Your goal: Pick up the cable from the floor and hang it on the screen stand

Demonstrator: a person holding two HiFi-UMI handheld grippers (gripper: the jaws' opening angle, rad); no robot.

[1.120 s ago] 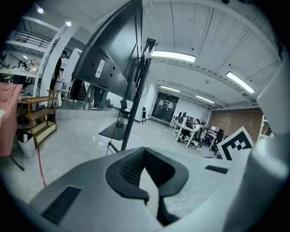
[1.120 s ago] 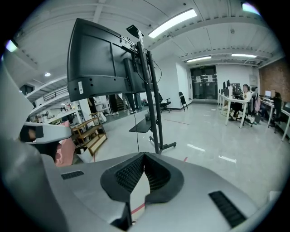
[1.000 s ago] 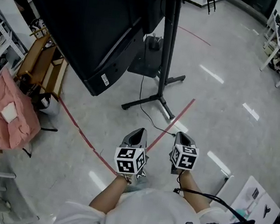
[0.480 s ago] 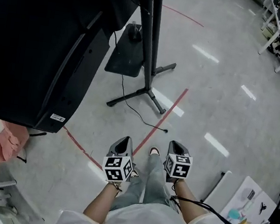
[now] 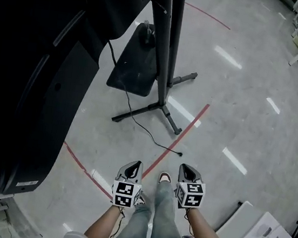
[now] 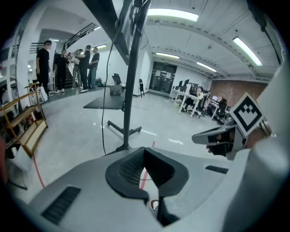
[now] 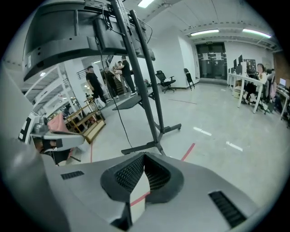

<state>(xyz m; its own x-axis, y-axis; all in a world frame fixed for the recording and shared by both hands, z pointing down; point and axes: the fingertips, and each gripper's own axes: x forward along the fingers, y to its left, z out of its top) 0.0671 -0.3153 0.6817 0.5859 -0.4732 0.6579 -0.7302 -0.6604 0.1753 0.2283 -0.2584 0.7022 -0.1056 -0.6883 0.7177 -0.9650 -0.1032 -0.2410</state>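
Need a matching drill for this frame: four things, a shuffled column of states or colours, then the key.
Things
1. cable
2. tape line
3. left gripper
4. screen stand

States
A. shut, nothing between the jaws
B. red, runs diagonally across the floor
C. thin, loose end lying on the floor
D. upright, feet spread on the floor

Pairs: 1-C; 2-B; 3-A; 4-D
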